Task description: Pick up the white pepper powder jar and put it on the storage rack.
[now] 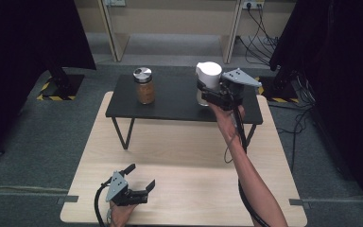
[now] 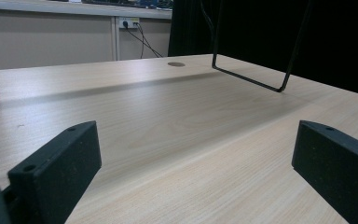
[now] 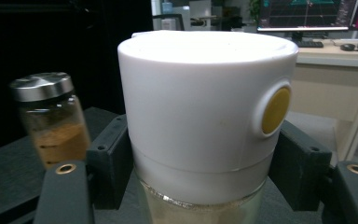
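Note:
A glass jar with a tall white cap [image 1: 208, 75] [image 3: 205, 107] and a yellow round button is held in my right gripper [image 1: 211, 93] [image 3: 200, 172], whose jaws are shut on its sides just below the cap, over the right part of the black shelf [image 1: 175, 101]. A second jar [image 1: 144, 85] [image 3: 51, 119] with a silver lid and brown contents stands upright on the shelf's left part. My left gripper [image 1: 139, 176] [image 2: 191, 163] rests low at the wooden table's [image 1: 179, 161] front left, jaws wide apart with nothing between them.
The black shelf stands on thin wire legs [image 2: 256, 51] at the far half of the table. Black curtains hang at both sides, and cables run along the floor at the right. A desk with monitors [image 3: 307, 18] is in the background.

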`<state>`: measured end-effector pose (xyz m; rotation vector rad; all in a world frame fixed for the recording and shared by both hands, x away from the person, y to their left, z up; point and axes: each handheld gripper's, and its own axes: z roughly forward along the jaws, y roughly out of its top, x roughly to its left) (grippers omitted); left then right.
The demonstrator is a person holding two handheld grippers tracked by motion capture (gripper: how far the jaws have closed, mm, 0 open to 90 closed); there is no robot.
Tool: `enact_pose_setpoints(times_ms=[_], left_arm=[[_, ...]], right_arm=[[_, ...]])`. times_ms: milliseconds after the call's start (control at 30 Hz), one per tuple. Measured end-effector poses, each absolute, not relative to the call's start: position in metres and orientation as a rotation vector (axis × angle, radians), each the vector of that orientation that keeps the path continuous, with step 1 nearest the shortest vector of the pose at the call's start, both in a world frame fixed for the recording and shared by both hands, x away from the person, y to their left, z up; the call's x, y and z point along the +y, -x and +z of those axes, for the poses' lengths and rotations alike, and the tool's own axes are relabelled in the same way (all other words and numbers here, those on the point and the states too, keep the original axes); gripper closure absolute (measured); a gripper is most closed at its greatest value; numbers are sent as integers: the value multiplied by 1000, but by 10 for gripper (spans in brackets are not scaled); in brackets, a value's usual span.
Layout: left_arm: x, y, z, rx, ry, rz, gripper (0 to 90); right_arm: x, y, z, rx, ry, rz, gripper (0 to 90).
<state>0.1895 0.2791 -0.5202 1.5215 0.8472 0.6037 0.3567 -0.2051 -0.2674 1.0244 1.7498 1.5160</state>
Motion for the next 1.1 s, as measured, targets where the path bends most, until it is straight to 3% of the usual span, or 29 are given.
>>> enact_pose_setpoints(times_ms=[800, 1100], left_arm=[[278, -189, -520, 850, -1521, 607, 7], [277, -189, -519, 843, -1532, 611, 7]], right_arm=[[-187, -374, -287, 1722, -1028, 1465, 297], [-187, -370, -292, 1691, -1036, 1473, 45]])
